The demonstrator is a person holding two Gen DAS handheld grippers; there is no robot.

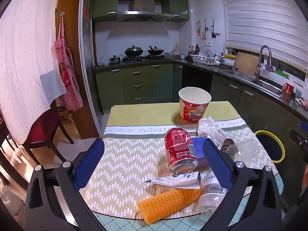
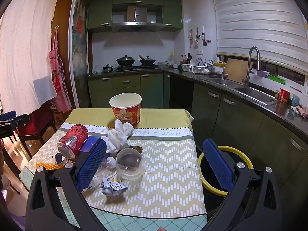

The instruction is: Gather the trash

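Trash lies on the patterned tablecloth (image 1: 127,154). In the left wrist view my left gripper (image 1: 154,143) is open above the table, and a dented red cola can (image 1: 181,150) lies on its side between the fingers, untouched. Nearer me are a white wrapper (image 1: 177,181), an orange foam net (image 1: 169,202) and a clear plastic bottle (image 1: 209,194). My right gripper (image 2: 155,143) is open too. A clear plastic cup (image 2: 130,163), a torn wrapper (image 2: 113,188) and crumpled tissue (image 2: 117,136) lie by its left finger. A yellow-rimmed bin (image 2: 231,148) stands beside the table's right edge.
A red paper bucket (image 2: 126,107) stands upright at the table's far side. A blue box (image 1: 200,148) lies behind the can. Green cabinets and a counter with a sink (image 2: 254,94) run along the right. A dark wooden chair (image 1: 44,134) stands at the left.
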